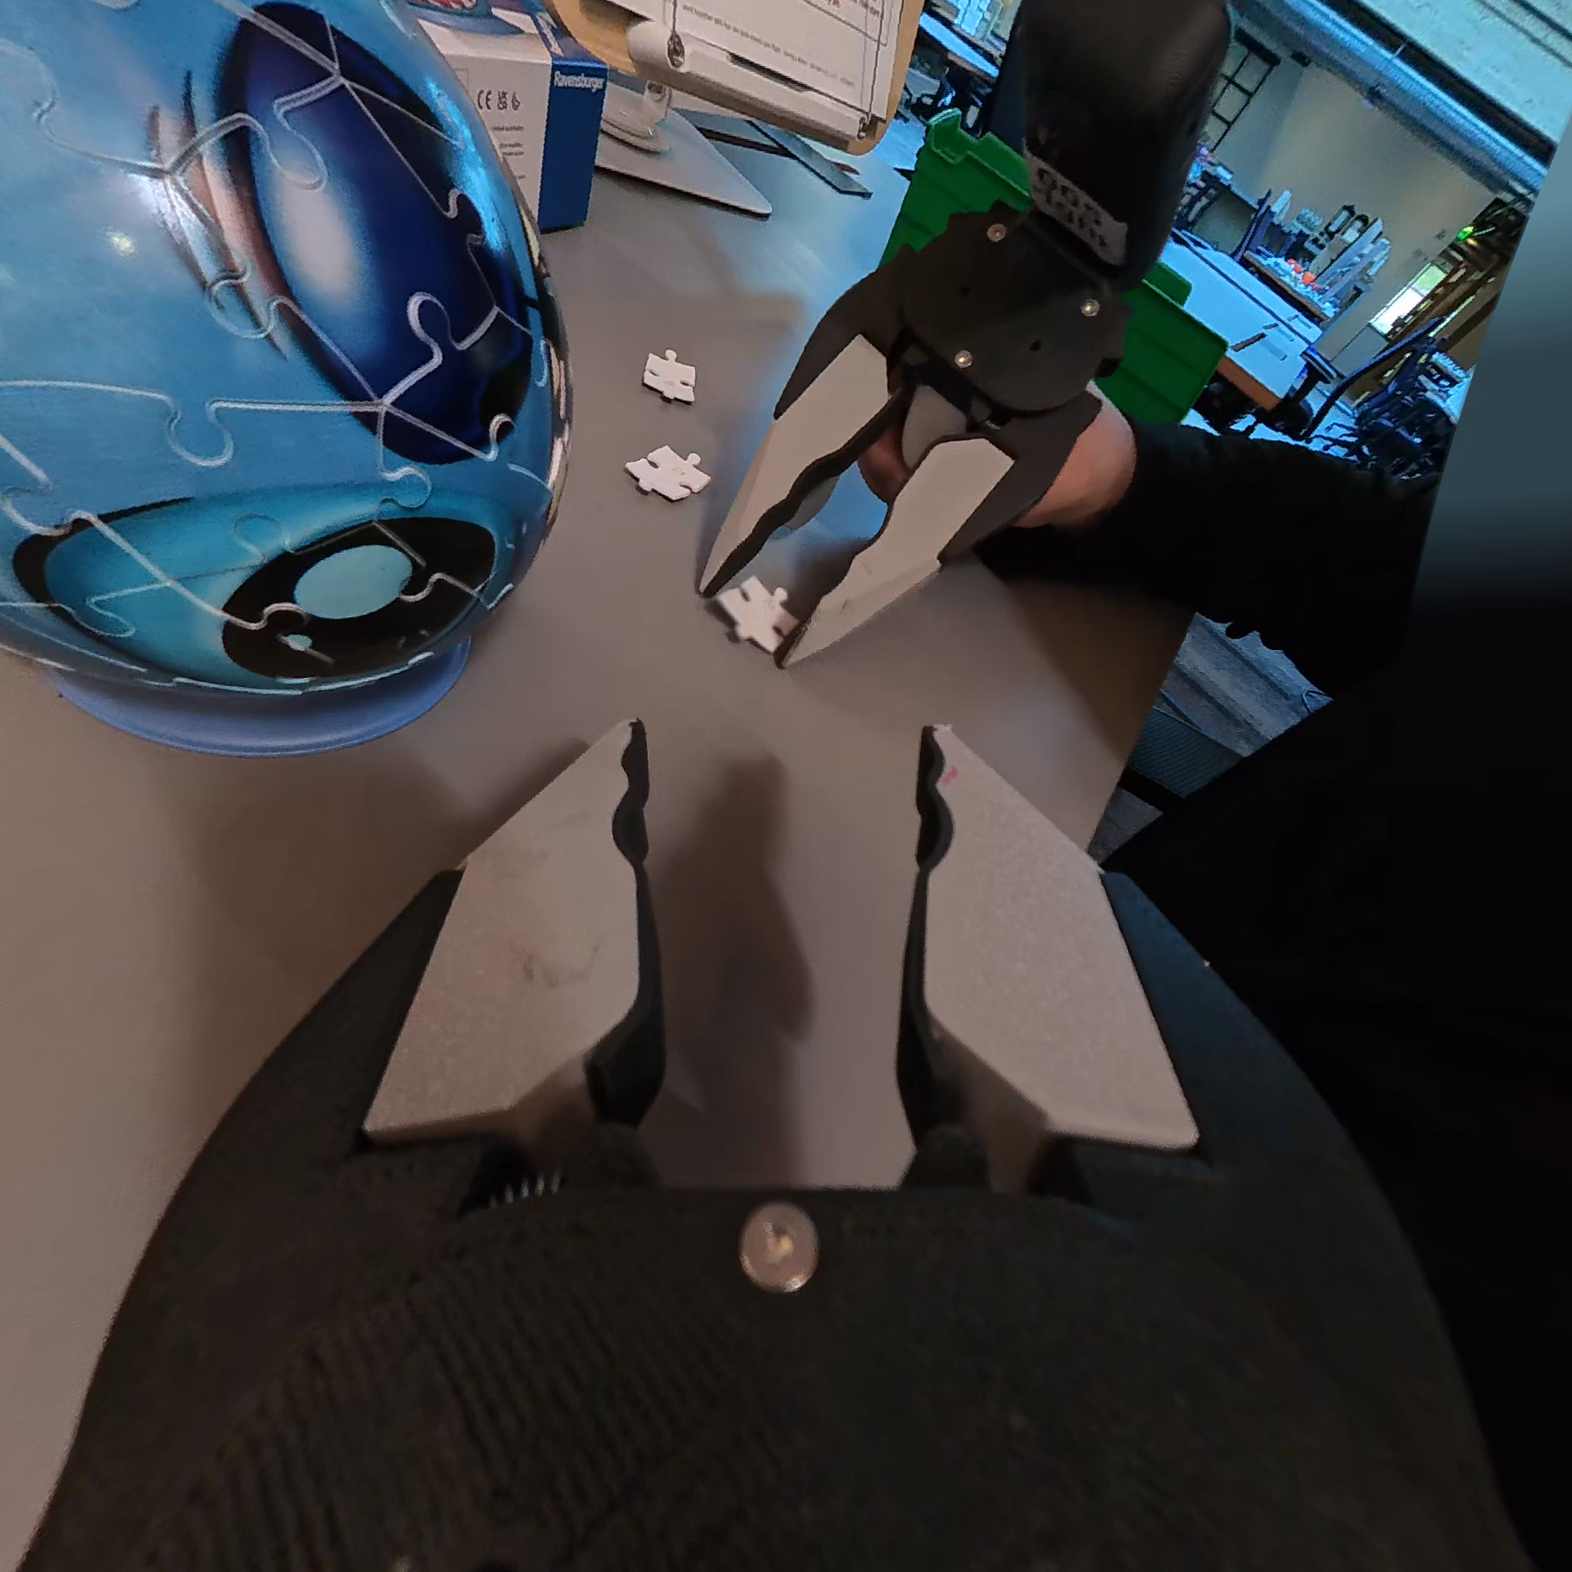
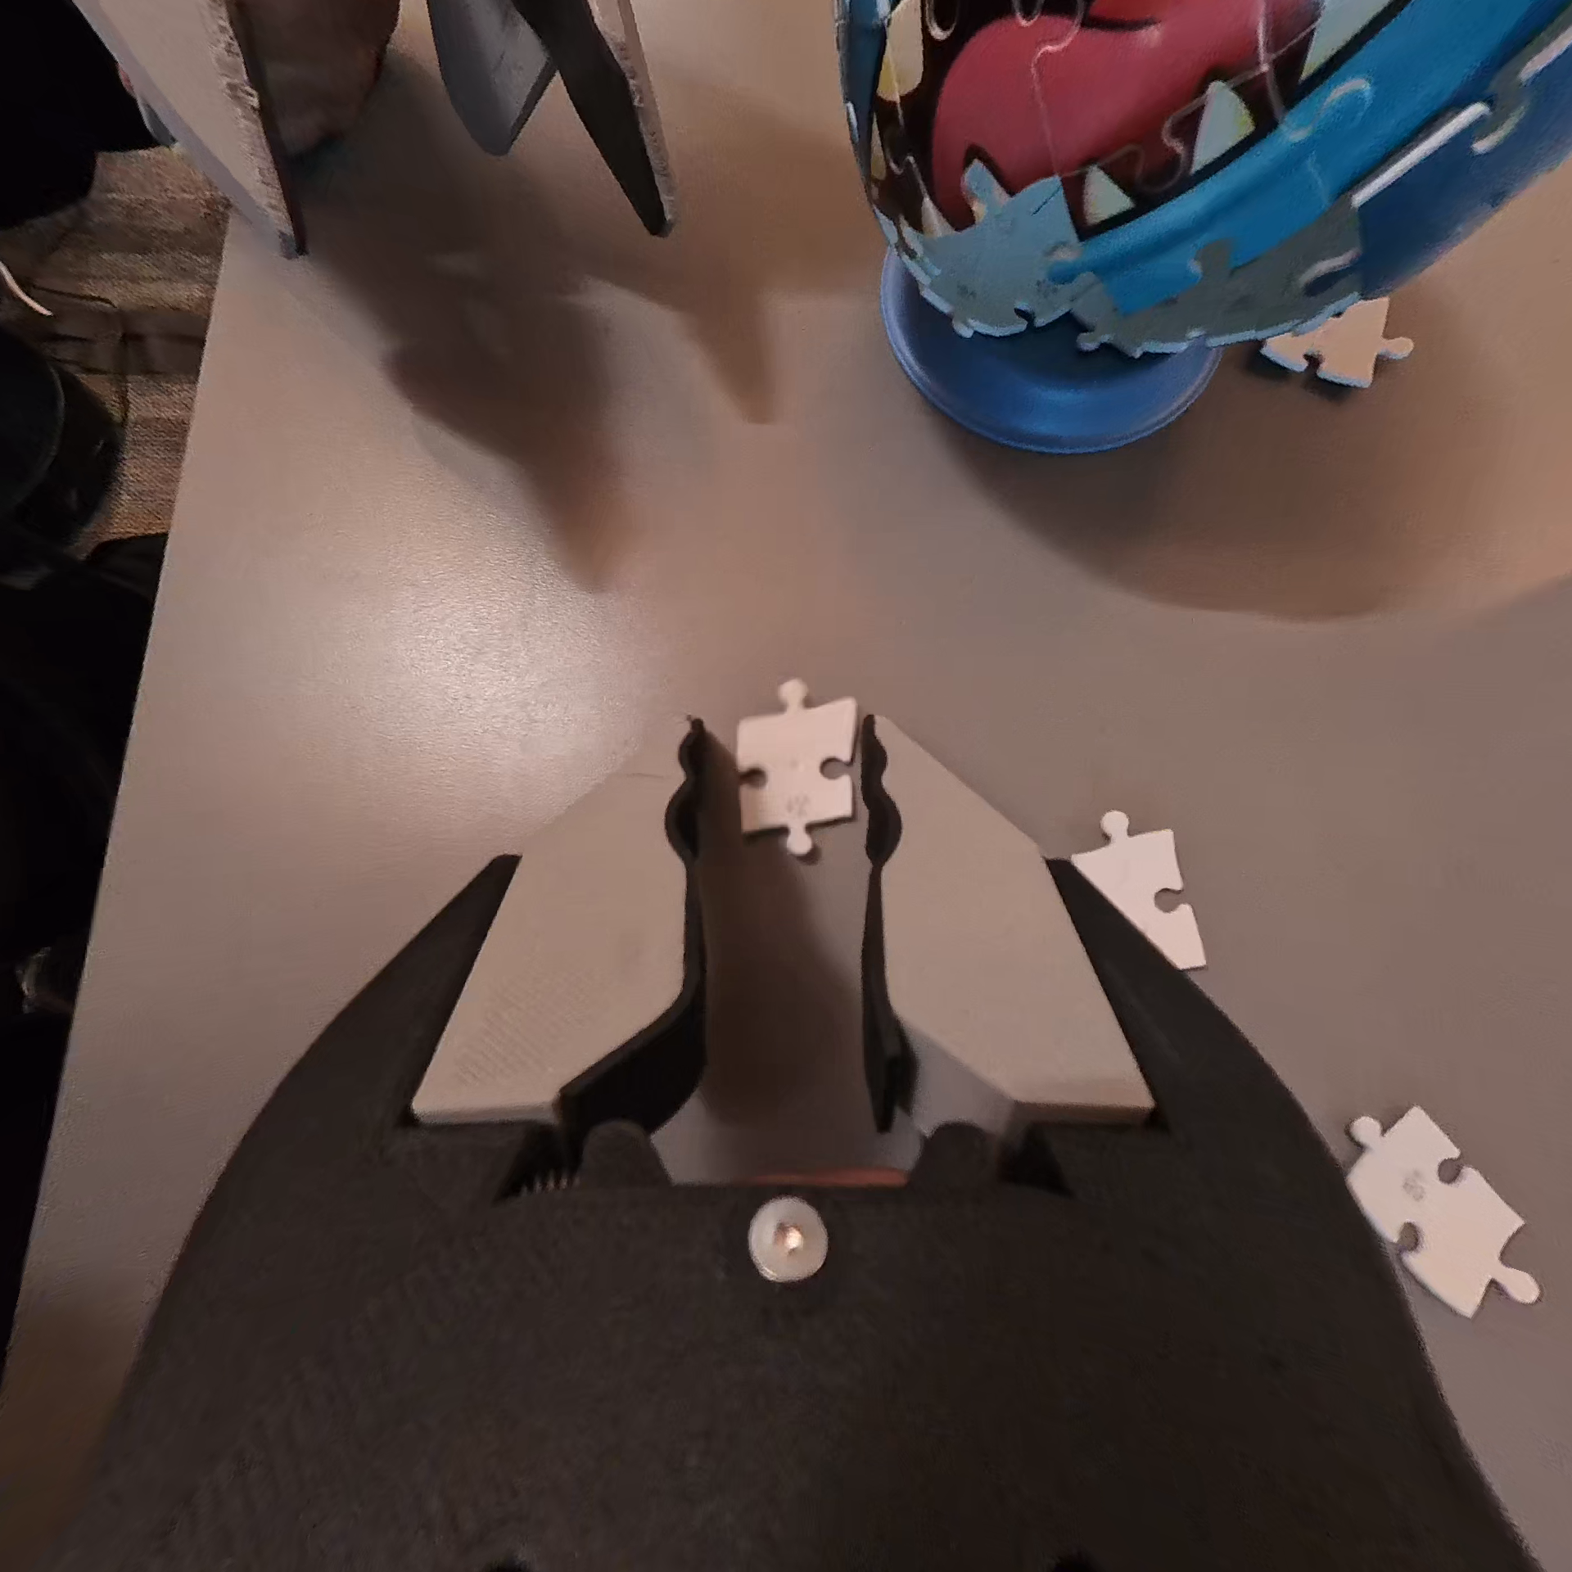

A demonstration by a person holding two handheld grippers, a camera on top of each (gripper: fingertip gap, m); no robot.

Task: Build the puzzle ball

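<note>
The blue puzzle ball (image 1: pixel 238 383) stands on a blue ring base (image 1: pixel 255 714) at the left of the grey table; in the right wrist view the ball (image 2: pixel 1191 128) shows an open, unfinished lower edge. My left gripper (image 1: pixel 783 740) is open and empty, low over the table to the right of the ball. My right gripper (image 2: pixel 781 731) is open, tips down on the table, straddling a white face-down puzzle piece (image 2: pixel 795 766). The piece touches one finger only. The right gripper also shows in the left wrist view (image 1: pixel 748 621) around that piece (image 1: pixel 757 614).
Two more white pieces (image 1: pixel 670 376) (image 1: pixel 668 472) lie beyond the right gripper, and another (image 2: pixel 1344 344) lies by the ball's base. A blue and white box (image 1: pixel 544 111), a sheet on a stand (image 1: pixel 766 68) and a green bin (image 1: pixel 1063 255) stand behind. The table edge (image 1: pixel 1131 723) is close.
</note>
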